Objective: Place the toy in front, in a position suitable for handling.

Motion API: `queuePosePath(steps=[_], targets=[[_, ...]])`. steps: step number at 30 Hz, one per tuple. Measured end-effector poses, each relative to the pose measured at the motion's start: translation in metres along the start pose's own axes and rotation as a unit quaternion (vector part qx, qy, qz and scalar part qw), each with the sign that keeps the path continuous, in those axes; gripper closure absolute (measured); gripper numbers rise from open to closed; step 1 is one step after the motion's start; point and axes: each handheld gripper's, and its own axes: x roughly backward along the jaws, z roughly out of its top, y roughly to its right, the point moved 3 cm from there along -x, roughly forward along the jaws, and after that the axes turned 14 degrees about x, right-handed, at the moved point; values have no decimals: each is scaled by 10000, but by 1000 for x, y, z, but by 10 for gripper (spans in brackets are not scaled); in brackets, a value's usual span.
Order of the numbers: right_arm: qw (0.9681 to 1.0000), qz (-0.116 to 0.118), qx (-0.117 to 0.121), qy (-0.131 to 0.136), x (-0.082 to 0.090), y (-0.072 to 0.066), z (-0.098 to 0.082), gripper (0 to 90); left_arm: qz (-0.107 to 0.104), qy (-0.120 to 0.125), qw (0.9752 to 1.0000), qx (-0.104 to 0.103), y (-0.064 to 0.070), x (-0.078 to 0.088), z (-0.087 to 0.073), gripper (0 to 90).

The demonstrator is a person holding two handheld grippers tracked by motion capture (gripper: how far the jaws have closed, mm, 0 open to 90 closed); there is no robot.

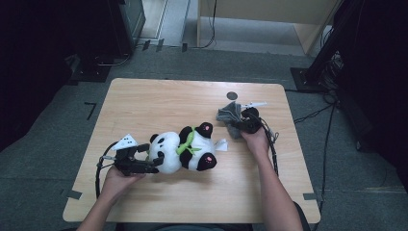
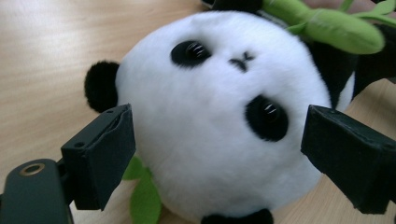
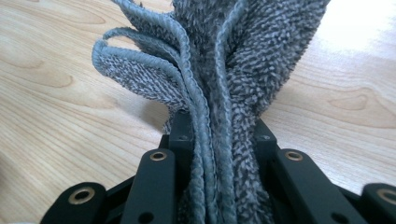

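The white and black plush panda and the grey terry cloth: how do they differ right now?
The white and black plush panda lies free between the open left gripper fingers; the grey terry cloth is pinched, bunched, in the shut right gripper. The panda is round and bulky; the cloth is thin and folded. Both are soft and rest on the wooden table.

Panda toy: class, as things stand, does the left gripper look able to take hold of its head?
Probably yes. The left gripper has its jaws open on either side of the panda toy, with nothing between them and its head.
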Motion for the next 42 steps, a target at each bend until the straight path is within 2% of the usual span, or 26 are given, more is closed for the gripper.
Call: queuePosePath(steps=[3,6,9,12,14,16,18,20,24,27,30,33,36,42], targets=[[9999,47,-15,122,6,-1,4,714,91,-82,9999,-35,-1,-8,-2,71],[9995,93,-73,305,15,-4,9,714,13,-158,9999,-9,-3,-14,-5,7],[9990,126,0,429,22,-9,13,714,-11,-117,9999,-49,-4,-15,-5,0],[9988,146,29,463,26,-11,15,714,-40,-150,9998,-157,-4,-15,-6,0],[9984,143,100,530,32,-15,18,714,-62,-221,9989,-410,-6,-18,-10,0],[9979,197,98,605,39,-20,22,714,-87,-148,9989,-443,-7,-20,-10,0],[9972,192,195,690,46,-26,27,712,-143,-121,9992,-344,-9,-21,-12,0],[9974,276,241,621,51,-30,32,708,-190,-69,9995,-261,-12,-23,-15,0],[9954,492,167,807,62,-39,42,709,-284,-259,9992,81,-15,-25,-16,4],[9935,497,245,993,69,-47,50,709,-222,-347,9991,103,-13,-22,-15,71],[9937,471,406,932,72,-59,56,710,-116,-396,9991,135,-10,-21,-13,132],[9941,482,441,869,77,-68,63,711,-56,-423,9988,232,-8,-21,-11,165],[9933,500,540,886,83,-77,73,711,-36,-459,9984,341,-8,-22,-9,169],[9920,524,900,721,86,-99,99,709,26,-492,9982,332,-6,-24,-7,168]])
